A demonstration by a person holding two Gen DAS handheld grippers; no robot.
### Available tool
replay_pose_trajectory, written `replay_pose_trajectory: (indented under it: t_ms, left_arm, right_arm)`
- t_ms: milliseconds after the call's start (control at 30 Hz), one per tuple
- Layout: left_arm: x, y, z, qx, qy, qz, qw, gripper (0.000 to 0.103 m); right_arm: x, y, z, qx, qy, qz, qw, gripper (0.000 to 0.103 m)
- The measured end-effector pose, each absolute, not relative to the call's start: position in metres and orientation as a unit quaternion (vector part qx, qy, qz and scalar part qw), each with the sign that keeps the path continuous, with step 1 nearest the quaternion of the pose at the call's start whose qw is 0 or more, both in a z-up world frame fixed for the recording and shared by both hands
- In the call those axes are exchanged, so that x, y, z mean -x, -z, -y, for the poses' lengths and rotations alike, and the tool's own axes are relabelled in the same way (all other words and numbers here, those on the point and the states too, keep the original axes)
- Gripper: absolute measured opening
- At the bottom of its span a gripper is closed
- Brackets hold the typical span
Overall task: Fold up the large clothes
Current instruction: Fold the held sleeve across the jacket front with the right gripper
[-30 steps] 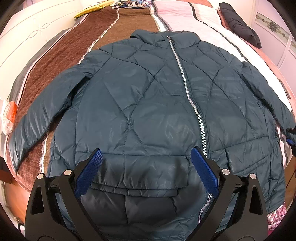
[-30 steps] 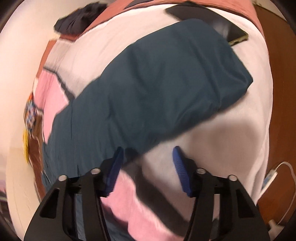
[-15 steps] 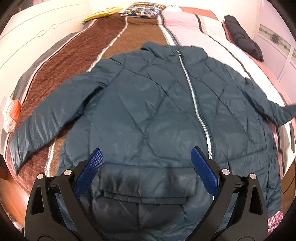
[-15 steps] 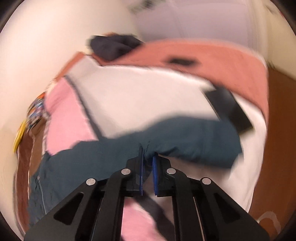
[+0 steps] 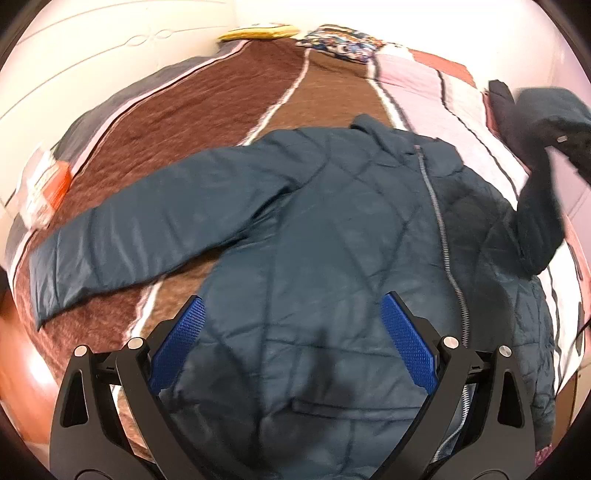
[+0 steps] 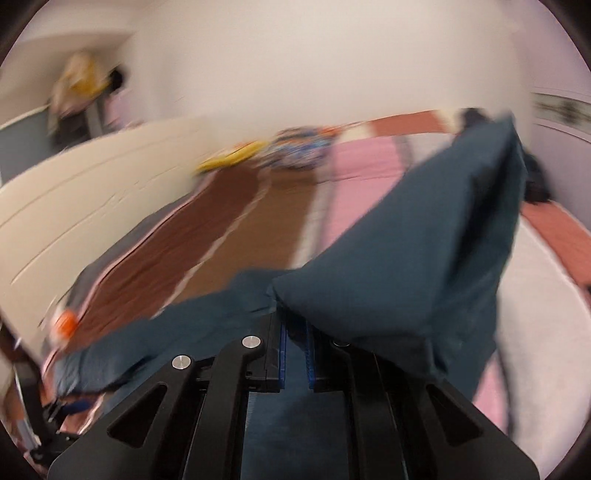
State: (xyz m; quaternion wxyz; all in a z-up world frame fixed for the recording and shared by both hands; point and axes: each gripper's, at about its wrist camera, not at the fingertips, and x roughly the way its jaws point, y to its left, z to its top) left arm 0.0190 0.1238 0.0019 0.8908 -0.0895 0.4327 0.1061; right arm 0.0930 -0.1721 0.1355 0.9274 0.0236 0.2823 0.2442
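Note:
A dark teal quilted jacket (image 5: 332, 240) lies front-up on the bed, zipper shut, its left sleeve (image 5: 140, 229) stretched flat toward the left. My left gripper (image 5: 291, 332) is open and empty above the jacket's lower hem. My right gripper (image 6: 294, 328) is shut on the jacket's right sleeve (image 6: 424, 266) and holds it lifted off the bed. In the left wrist view that raised sleeve (image 5: 543, 192) hangs at the right edge, over the jacket's right side.
The bed has a brown, white and pink striped cover (image 5: 207, 122). A yellow pillow (image 5: 258, 31) and a patterned cushion (image 5: 340, 42) lie at the head. An orange-and-white packet (image 5: 44, 184) lies at the left edge. A white headboard panel (image 6: 92, 206) runs along the left.
My right gripper closed on the right sleeve and lifted it up and inward over the jacket. My left gripper stayed open and drew back slightly, toward the left.

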Motion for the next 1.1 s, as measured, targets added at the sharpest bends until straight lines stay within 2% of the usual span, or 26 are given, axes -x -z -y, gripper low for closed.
replay_pose_trajectory:
  t_ms: [233, 367, 533, 567, 700, 733, 767, 1000, 1100]
  left_arm:
    - [-0.014, 0.003, -0.150, 0.113, -0.118, -0.433, 0.887, 0.096]
    - [-0.018, 0.003, -0.154, 0.119, -0.116, -0.430, 0.887, 0.096]
    - [-0.033, 0.002, -0.154, 0.127, -0.108, -0.432, 0.886, 0.096]
    - [-0.037, 0.001, -0.155, 0.135, -0.106, -0.433, 0.885, 0.096]
    - [-0.055, -0.004, -0.152, 0.170, -0.086, -0.433, 0.881, 0.096]
    - [-0.057, -0.004, -0.151, 0.174, -0.082, -0.432, 0.881, 0.096]
    - [-0.062, -0.004, -0.149, 0.177, -0.076, -0.433, 0.881, 0.096]
    - [-0.111, 0.009, -0.132, 0.205, -0.052, -0.447, 0.869, 0.096]
    - [-0.139, 0.023, -0.117, 0.186, -0.063, -0.469, 0.861, 0.093]
  right_arm:
    - [-0.090, -0.046, 0.054, 0.061, -0.296, -0.382, 0.873, 0.009]
    - [-0.097, -0.001, 0.044, 0.100, -0.288, -0.447, 0.841, 0.012]
    - [-0.091, -0.013, 0.066, 0.051, -0.304, -0.463, 0.831, 0.013]
    - [-0.087, -0.016, 0.072, 0.040, -0.306, -0.462, 0.831, 0.018]
    - [-0.081, -0.026, 0.109, -0.013, -0.306, -0.459, 0.834, 0.051]
    - [-0.078, -0.027, 0.118, -0.027, -0.304, -0.456, 0.836, 0.053]
    - [-0.080, -0.027, 0.122, -0.031, -0.302, -0.456, 0.837, 0.056]
    - [-0.070, -0.027, 0.153, -0.031, -0.279, -0.457, 0.844, 0.056]
    - [-0.062, -0.024, 0.176, -0.032, -0.249, -0.459, 0.852, 0.056]
